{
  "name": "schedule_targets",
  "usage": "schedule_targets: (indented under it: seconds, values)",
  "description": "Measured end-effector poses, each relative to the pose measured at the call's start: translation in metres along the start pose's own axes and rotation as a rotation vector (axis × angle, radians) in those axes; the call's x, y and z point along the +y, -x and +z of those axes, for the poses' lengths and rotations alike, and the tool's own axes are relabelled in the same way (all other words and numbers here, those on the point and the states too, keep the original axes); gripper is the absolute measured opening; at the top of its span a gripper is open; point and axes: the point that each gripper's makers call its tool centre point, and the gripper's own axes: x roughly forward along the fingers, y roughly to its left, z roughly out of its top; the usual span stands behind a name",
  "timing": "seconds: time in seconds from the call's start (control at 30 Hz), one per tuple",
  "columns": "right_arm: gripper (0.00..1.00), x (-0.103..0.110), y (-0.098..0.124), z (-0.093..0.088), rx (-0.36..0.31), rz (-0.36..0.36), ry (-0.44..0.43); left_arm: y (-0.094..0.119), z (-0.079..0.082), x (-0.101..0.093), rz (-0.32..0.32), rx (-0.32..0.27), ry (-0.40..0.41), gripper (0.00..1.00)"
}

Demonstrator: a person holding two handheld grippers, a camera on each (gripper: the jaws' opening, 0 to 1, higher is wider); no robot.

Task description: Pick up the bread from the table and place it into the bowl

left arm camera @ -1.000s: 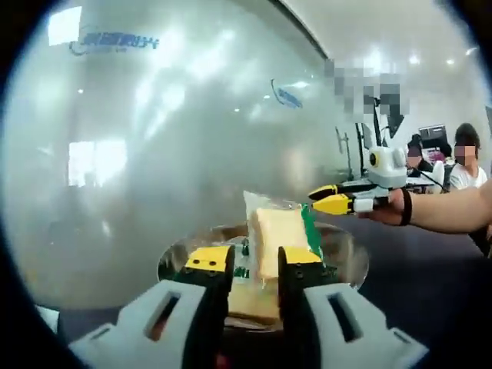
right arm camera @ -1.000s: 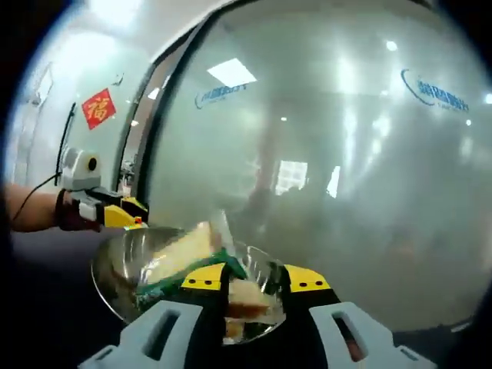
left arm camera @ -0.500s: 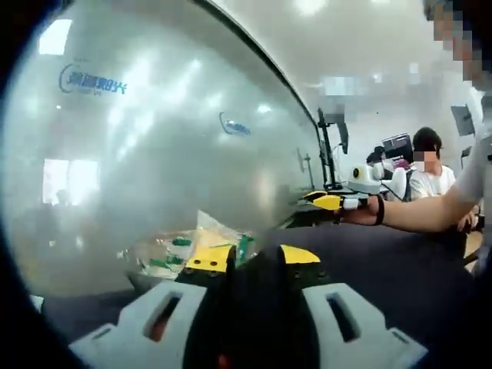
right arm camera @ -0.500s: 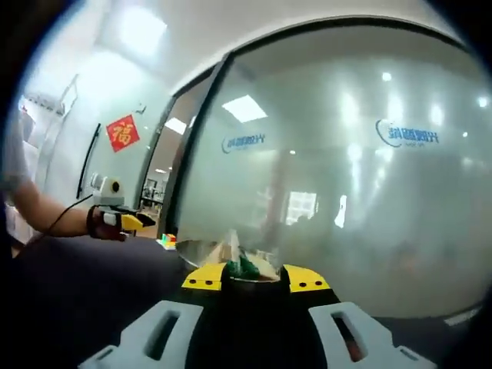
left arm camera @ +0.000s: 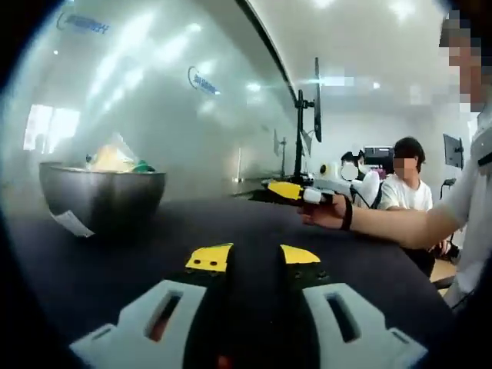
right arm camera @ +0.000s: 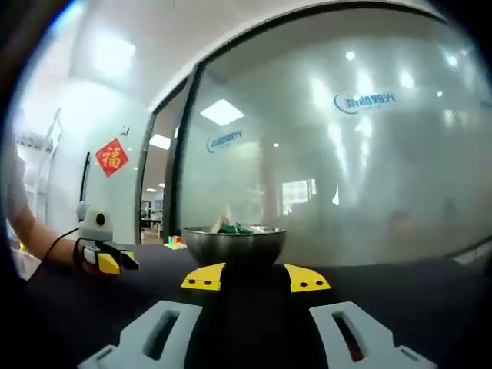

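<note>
Both yellow-tipped grippers, left (left arm camera: 244, 257) and right (right arm camera: 256, 277), have pulled back and dropped low to the dark table (left arm camera: 192, 231), leaving the bagged bread (left arm camera: 114, 157) inside the steel bowl (left arm camera: 102, 198).

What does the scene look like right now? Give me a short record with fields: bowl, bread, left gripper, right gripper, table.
bowl: metal bowl upright on the dark table, also seen ahead in the right gripper view
bread: wrapped bread showing above the bowl's rim
left gripper: left gripper low over the table, holding nothing
right gripper: right gripper low over the table, facing the bowl, holding nothing
task status: bread looks placed
</note>
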Motion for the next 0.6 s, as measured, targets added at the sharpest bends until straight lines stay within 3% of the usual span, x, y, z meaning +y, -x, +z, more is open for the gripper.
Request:
schedule_targets:
  seconds: [0.1, 0.2, 0.37, 0.6]
  values:
    - [0.25, 0.003, -0.001, -0.003, 0.005, 0.030, -0.009, 0.002, -0.017, 0.001, 0.014, 0.054, -0.021, 0.15]
    - [0.25, 0.002, -0.002, -0.005, 0.010, 0.041, -0.027, 0.004, -0.005, 0.000, 0.019, 0.003, 0.002, 0.15]
    - [0.25, 0.013, -0.004, -0.012, 0.036, 0.077, -0.018, 0.004, -0.010, 0.005, 0.018, 0.023, -0.013, 0.16]
    - [0.25, 0.024, -0.009, -0.034, 0.122, 0.125, 0.014, 0.004, -0.014, 0.001, 0.020, 0.051, -0.052, 0.16]
